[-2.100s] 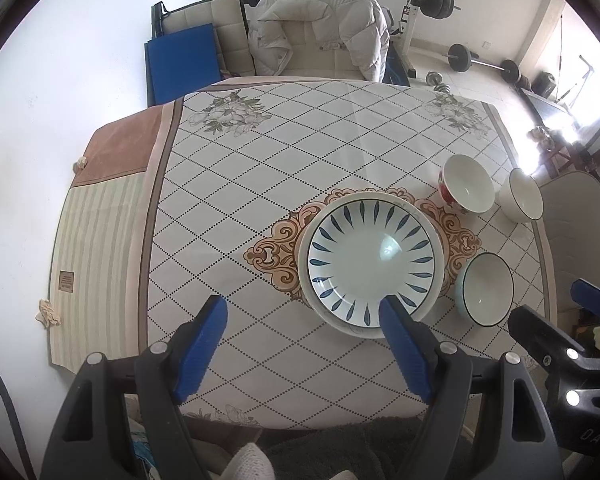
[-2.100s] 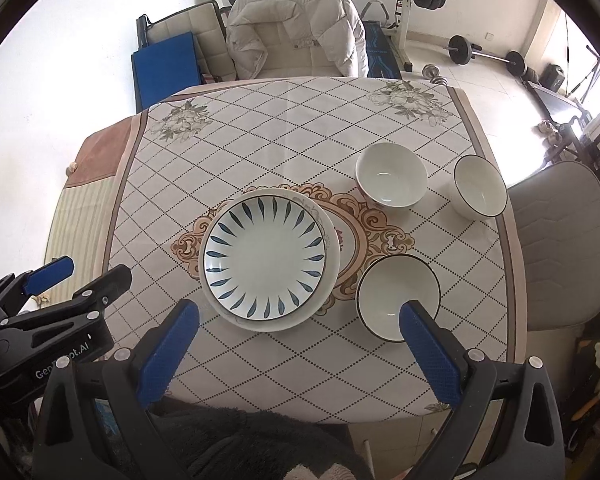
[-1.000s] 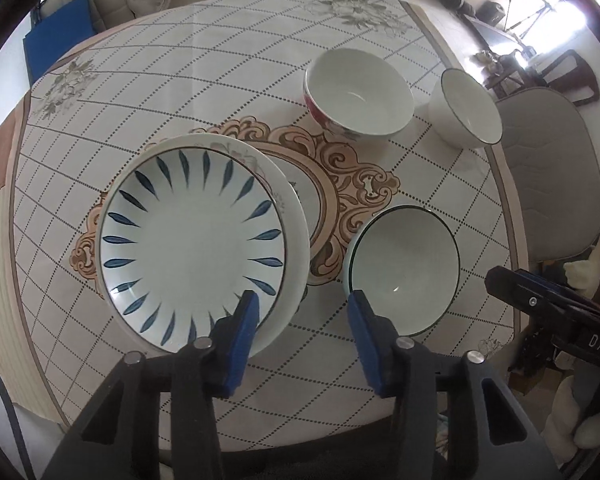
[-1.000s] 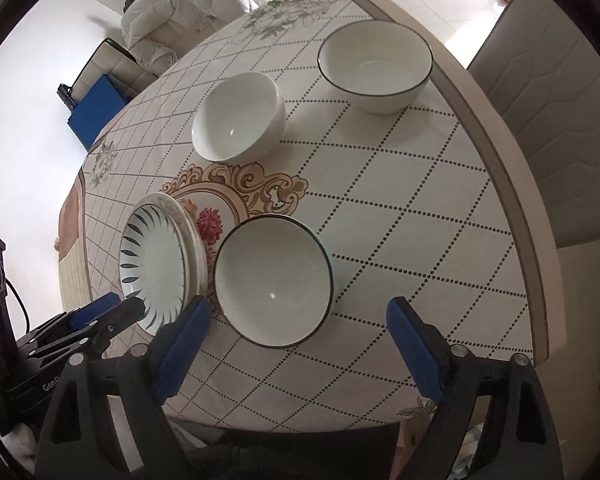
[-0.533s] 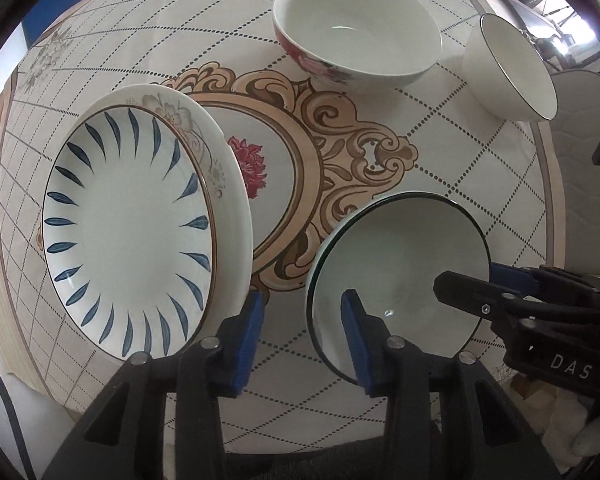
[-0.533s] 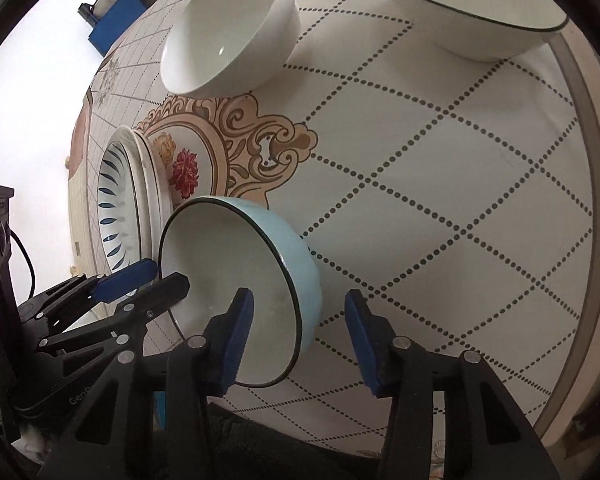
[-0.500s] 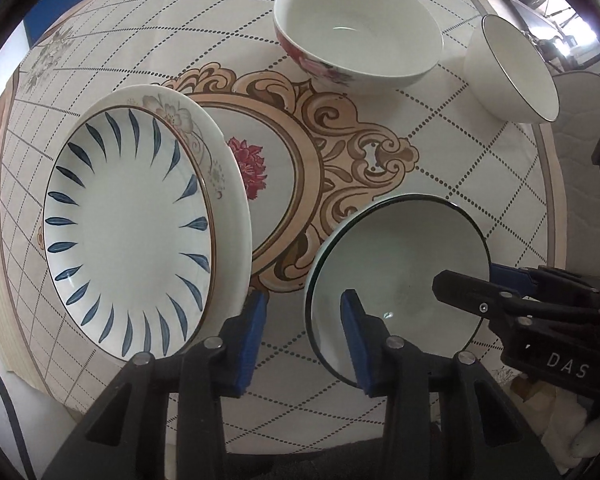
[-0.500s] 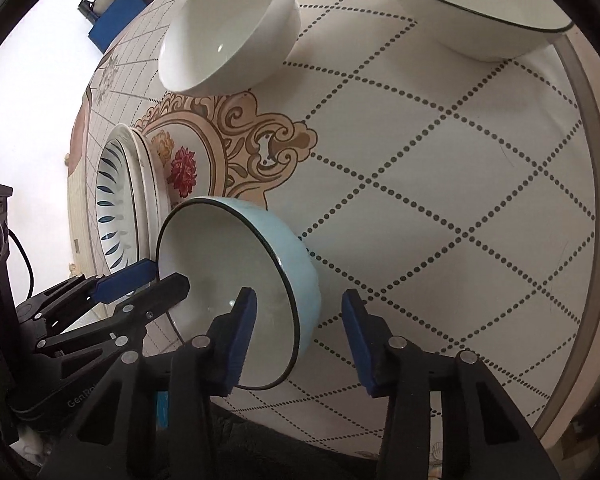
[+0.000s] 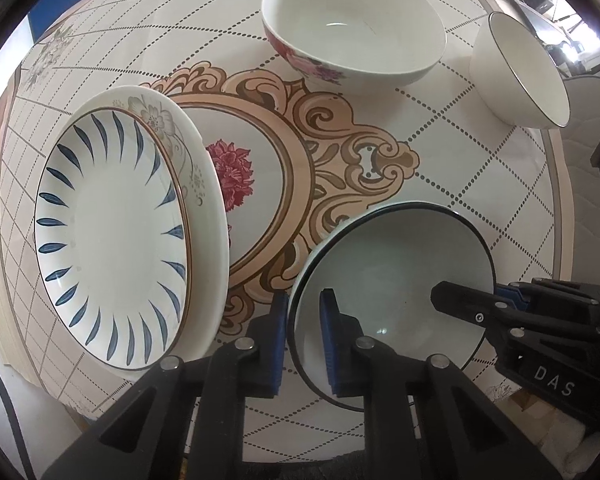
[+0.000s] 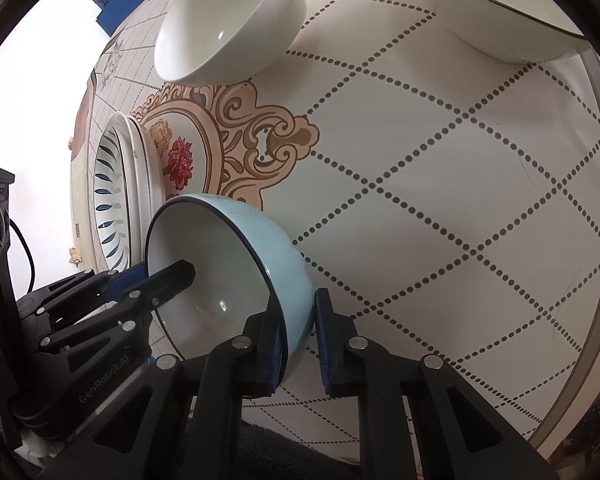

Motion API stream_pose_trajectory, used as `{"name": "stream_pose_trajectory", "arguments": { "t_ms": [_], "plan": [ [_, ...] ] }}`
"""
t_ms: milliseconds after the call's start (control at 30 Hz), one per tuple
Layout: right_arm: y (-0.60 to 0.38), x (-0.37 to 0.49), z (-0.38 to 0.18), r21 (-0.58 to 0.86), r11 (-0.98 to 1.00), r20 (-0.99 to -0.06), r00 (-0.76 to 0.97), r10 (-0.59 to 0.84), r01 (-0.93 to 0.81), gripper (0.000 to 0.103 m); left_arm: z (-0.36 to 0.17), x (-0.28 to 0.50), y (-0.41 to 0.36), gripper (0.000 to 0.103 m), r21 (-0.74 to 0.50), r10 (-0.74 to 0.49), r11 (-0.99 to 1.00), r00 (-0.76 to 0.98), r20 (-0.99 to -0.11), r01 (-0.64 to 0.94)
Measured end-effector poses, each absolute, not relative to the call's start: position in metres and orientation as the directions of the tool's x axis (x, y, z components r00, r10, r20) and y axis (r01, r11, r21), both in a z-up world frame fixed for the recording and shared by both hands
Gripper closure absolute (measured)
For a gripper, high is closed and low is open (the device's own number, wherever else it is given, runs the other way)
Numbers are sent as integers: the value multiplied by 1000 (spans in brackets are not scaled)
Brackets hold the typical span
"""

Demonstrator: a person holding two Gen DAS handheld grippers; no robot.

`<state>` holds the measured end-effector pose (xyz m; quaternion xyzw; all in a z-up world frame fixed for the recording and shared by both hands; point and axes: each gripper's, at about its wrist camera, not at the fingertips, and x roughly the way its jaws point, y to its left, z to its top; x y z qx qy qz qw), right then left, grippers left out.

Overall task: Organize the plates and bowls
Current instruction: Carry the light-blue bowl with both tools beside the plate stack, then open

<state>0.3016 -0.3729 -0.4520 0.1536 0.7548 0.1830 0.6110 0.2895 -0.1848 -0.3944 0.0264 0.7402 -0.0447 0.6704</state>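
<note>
Both grippers bracket one blue bowl (image 10: 236,272): your left gripper (image 9: 303,336) straddles its near-left rim, your right gripper (image 10: 298,340) its opposite wall, pads narrowed to the ceramic (contact looks firm, lift unclear). Stacked plates (image 9: 116,236) lie just beside it on your left, two bowls (image 9: 352,44) beyond on the patterned tablecloth (image 10: 440,160); room behind unreadable.
</note>
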Motion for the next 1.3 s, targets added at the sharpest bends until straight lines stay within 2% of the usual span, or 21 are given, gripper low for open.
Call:
{"name": "stream_pose_trajectory", "arguments": {
  "t_ms": [333, 933, 1300],
  "plan": [
    [-387, 313, -438, 458, 889, -878, -150, 455, 16, 86, -380, 309, -203, 89, -12, -7, 990, -34, -999, 143],
    [-414, 327, -445, 411, 908, -894, -160, 419, 78, 86, -390, 327, -245, 89, -27, -12, 983, -84, -996, 181],
    [-423, 325, -445, 426, 895, -882, -159, 443, 129, 86, -387, 335, -227, 88, -28, -13, 984, -83, -996, 174]
  ]
}}
